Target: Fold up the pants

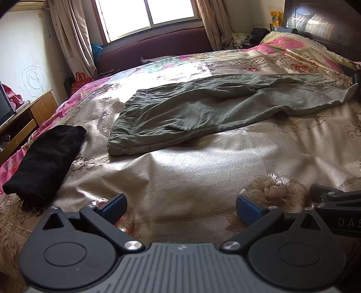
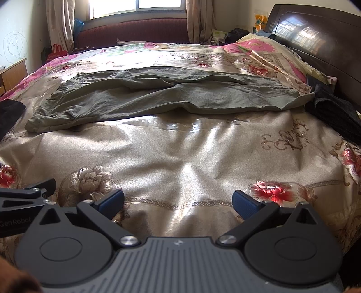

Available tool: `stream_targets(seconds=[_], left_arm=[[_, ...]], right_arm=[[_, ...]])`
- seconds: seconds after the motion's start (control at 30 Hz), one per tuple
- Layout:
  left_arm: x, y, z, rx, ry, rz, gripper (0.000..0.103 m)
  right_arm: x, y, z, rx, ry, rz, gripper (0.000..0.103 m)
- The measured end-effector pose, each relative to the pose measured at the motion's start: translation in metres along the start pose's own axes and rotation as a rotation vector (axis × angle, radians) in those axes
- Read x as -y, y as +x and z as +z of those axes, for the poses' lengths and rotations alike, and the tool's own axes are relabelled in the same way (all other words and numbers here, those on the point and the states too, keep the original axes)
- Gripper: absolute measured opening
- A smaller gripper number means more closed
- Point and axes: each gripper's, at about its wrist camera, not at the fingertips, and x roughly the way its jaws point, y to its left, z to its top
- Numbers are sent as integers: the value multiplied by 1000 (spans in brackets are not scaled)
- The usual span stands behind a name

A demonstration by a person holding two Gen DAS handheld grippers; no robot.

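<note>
I hover my left gripper (image 1: 181,206) and right gripper (image 2: 178,202), both empty with jaws spread wide, near the bed (image 2: 180,157) edge, ready to reach the far green pants (image 2: 158,97) spread flat for folding.

Both wrist cams are looking down across the bed (image 1: 180,169) toward the window (image 1: 146,13), hovering near the quilt. They're both catching the green pants (image 1: 203,108) mid-bed, well ahead.

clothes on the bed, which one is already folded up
The black garment near the bed's left edge: a compact folded bundle. The green pants lie spread full length, and the dark clothing by the headboard is a loose heap.
</note>
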Motion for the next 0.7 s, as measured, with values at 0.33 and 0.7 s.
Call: stream_targets(seconds=[0.33,0.7], left_arm=[[-3,-2,1,11,6,10,103],[-22,7,16,26,-5,21,103]], right_arm=[[-4,-1,1,1,-14,11,101],[-24,1,29,56,-95,46,101]])
